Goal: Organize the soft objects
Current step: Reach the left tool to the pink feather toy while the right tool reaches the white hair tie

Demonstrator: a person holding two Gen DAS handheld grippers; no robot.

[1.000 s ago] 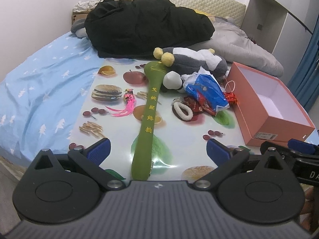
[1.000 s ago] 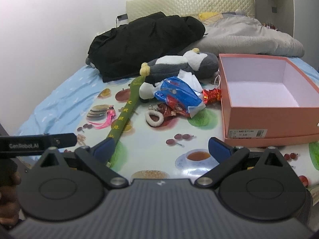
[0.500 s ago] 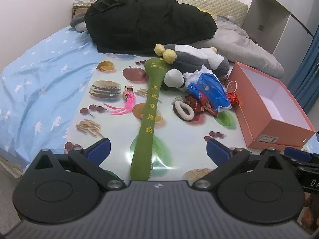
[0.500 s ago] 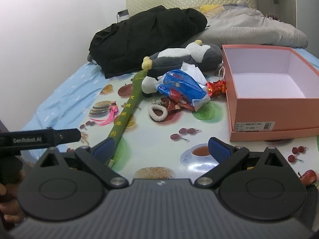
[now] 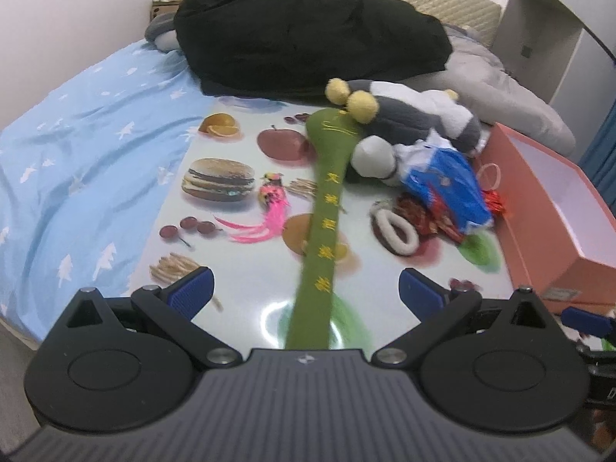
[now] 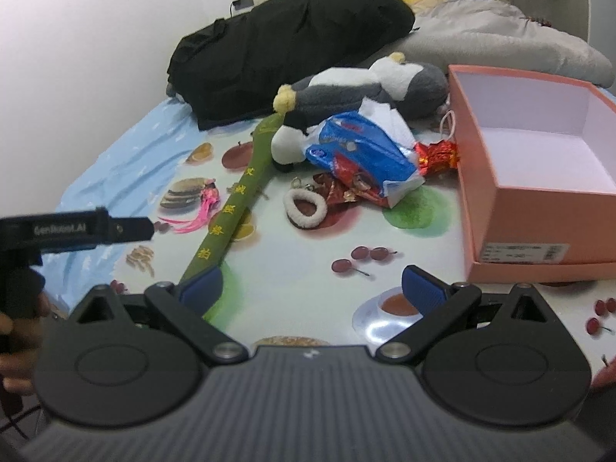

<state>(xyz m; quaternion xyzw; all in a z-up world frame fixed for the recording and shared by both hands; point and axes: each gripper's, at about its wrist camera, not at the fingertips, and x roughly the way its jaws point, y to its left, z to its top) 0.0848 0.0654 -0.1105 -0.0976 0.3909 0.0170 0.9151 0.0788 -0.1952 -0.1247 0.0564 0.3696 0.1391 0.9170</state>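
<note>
A long green padded stick with yellow characters lies lengthwise on the food-print mat. Its near end sits between the fingers of my open left gripper. A grey and white plush penguin lies behind a blue plastic bag. A fluffy white ring and a pink tassel charm lie on the mat. My right gripper is open above the mat's near part.
An open, empty salmon cardboard box stands on the right. A black coat and grey duvet fill the back of the bed. Light blue sheet lies on the left.
Both grippers have moved forward and closer to the mat. The green stick's near end now lies between the left fingers. Nothing has been picked up.
</note>
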